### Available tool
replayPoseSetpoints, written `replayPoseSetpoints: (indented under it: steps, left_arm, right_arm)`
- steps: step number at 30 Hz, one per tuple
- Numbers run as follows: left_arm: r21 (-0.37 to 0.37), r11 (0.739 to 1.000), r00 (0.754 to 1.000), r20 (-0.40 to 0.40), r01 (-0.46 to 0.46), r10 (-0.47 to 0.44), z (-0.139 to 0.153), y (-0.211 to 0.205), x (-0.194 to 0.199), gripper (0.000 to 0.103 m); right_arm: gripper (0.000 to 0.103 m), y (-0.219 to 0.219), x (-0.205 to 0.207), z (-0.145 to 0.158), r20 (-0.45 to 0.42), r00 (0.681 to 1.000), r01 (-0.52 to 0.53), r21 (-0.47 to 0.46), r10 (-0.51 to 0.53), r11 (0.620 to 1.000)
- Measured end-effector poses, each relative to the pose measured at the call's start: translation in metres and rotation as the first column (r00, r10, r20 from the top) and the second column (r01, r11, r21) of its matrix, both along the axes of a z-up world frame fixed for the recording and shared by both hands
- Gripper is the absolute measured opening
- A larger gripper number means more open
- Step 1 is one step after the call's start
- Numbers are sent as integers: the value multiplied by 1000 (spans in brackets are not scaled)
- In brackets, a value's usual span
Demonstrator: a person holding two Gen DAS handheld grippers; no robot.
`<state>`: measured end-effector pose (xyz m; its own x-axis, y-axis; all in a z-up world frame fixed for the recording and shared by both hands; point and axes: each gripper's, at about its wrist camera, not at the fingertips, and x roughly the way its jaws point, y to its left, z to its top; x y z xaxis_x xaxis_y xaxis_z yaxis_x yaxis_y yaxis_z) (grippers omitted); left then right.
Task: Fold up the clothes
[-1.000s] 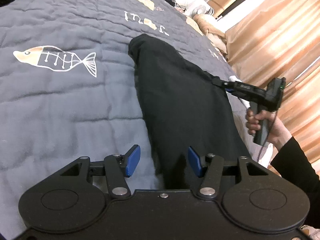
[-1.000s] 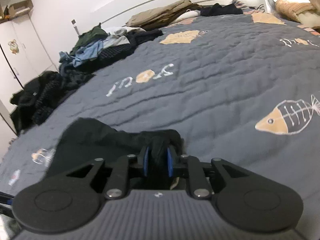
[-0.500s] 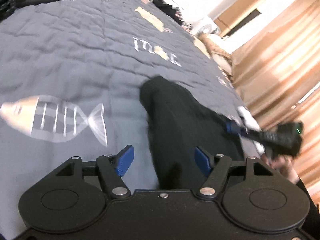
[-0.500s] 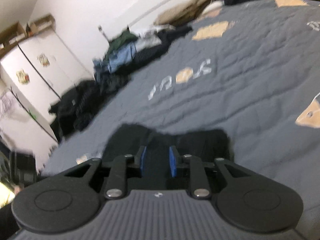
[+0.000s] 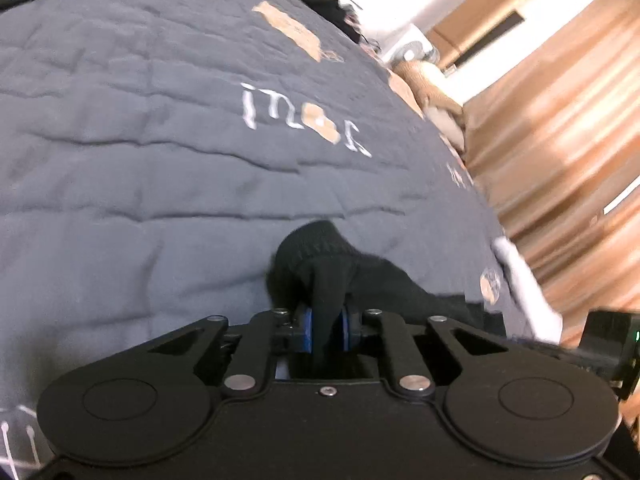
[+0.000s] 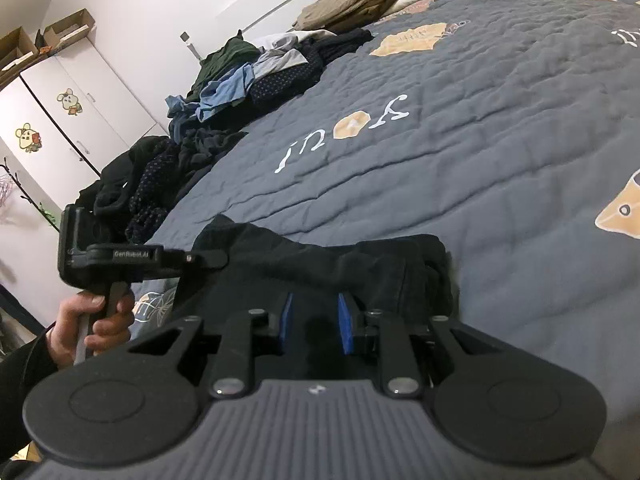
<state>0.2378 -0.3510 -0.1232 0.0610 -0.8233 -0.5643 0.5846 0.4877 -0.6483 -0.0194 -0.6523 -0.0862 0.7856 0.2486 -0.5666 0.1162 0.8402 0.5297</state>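
Note:
A black garment (image 6: 360, 264) lies bunched on the grey quilt (image 6: 480, 140). In the right wrist view my right gripper (image 6: 316, 320) is shut on its near edge, with dark cloth between the blue pads. In the left wrist view my left gripper (image 5: 326, 330) is closing its jaws, and a fold of the black garment (image 5: 360, 276) is pinched between the pads. The right wrist view also catches the left gripper (image 6: 218, 258) at the garment's left corner, held by a person's hand (image 6: 96, 320).
Heaps of mixed clothes (image 6: 248, 76) and dark clothes (image 6: 160, 176) line the bed's far and left edges. A khaki garment (image 6: 360, 4) lies by the headboard. A white wardrobe (image 6: 60, 120) stands at the left. Orange curtains (image 5: 560, 140) hang beyond the bed's other side.
My left gripper has travelled along the black garment to its far end and gone from wide open to nearly shut on the cloth. The right gripper has kept its grip.

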Motion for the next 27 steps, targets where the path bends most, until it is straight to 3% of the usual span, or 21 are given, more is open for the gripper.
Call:
replayPoseSetpoints:
  steps: [5,6,7,10,16,21,27]
  left_arm:
    - [-30,1000,992,-127,-5,1,-14,14,7,24]
    - [-29,1000,990,-140,0,-4,-13,17,5,33]
    - [-21,1000,992,-120,21,-23,-8,20,-2,42]
    - [-8,998,993,-101,67,-67,2,37,-26,53]
    - [21,998,995,-83,57,-55,13,80,-76,54]
    - [-48,999,997,-74,1,-5,41,106,-115,62]
    - [-219,973,992,-86,70,-91,58,93,-180,62]
  right_arm:
    - [23,-2,-1,-5,10,1000,3,6,-3,1000]
    - [23,-4,-1,-5,11,1000,8,19,-8,1000]
    - [23,-6,-2,-5,10,1000,13,33,-13,999]
    - [23,-7,-2,-1,15,1000,16,51,-17,999]
    - [23,-2,-8,14,36,999,-19,48,17,999]
    - [24,9,-22,26,58,997,-49,56,45,997]
    - [24,33,-49,36,53,997,-66,77,62,995]
